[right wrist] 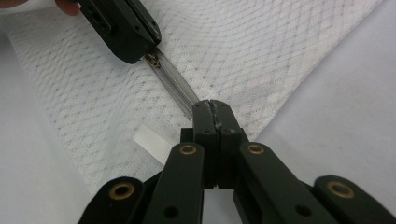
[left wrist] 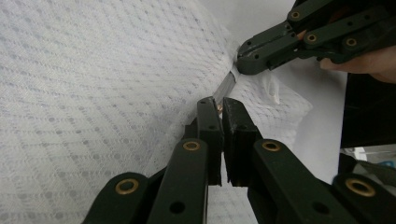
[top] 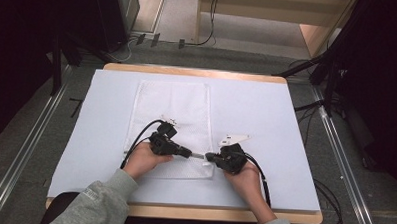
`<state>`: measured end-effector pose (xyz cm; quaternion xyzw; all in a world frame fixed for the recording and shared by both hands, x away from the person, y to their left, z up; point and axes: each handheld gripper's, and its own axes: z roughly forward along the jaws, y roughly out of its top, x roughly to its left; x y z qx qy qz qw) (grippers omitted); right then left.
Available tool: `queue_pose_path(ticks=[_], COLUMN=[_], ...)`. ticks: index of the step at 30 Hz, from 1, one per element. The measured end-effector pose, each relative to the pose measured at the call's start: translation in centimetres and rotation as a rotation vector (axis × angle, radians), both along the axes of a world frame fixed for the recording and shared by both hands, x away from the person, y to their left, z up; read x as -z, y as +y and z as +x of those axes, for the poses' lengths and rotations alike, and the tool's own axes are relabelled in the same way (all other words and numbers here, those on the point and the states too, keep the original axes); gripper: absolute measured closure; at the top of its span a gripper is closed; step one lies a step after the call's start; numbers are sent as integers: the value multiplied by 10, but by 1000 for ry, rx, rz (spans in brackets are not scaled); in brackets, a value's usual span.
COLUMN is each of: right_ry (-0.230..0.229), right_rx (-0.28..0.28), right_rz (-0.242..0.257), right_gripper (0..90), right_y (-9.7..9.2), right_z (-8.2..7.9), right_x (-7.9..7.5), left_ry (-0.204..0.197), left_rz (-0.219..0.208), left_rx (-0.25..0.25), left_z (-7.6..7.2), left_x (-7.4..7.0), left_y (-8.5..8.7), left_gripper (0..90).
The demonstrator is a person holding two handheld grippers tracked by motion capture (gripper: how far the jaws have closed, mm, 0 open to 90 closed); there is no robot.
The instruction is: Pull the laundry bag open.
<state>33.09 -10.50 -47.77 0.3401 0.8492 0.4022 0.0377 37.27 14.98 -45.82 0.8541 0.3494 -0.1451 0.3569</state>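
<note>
While the left gripper (left wrist: 219, 106) pinches what looks like the zipper pull (right wrist: 152, 60), the right gripper (right wrist: 213, 108) clamps the zipper tape (right wrist: 180, 88).

Grey carpet floor (top: 30, 136) (cables trailing), wooden furniture (top: 310, 16) behind

No readable text, label, brand or number is found in any view. A small dark mark is seen on the grey sleeve (top: 91, 193) behind the left gripper (top: 187, 152), too blurred to be read. The white tab (right wrist: 152, 142) beside the right gripper (right wrist: 211, 106) is blank.
</note>
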Motion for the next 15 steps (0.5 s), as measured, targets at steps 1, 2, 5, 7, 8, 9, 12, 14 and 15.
queue_pose_path(ticks=[1,2,5,7,8,9,12,14,15], right_ry=[2,2,2,5,6,5,7,7,7], right_rx=[0,0,-1,-2,0,-2,-1,-2,-2], right_rz=[1,1,0,0,1,0,2,2,2], right_gripper=[900,900,900,900,900,900,900,900,900], right_y=[0,0,0,0,0,0,0,0,0], right_z=[0,0,0,1,1,1,1,1,1], right_x=[0,0,0,0,0,0,0,0,0], left_ry=[1,1,4,5,2,4,9,6,9], left_rz=[-3,-2,-7,-8,-4,-6,-8,-9,-16], left_rx=[-2,-6,-4,0,1,1,-3,-8,-6], left_z=[0,1,0,0,0,0,1,1,1], left_x=[0,-1,-1,-2,-2,-2,-3,-4,-4], left_y=[2,3,5,6,6,7,10,12,12], left_gripper=[880,881,880,880,880,881,881,880,880])
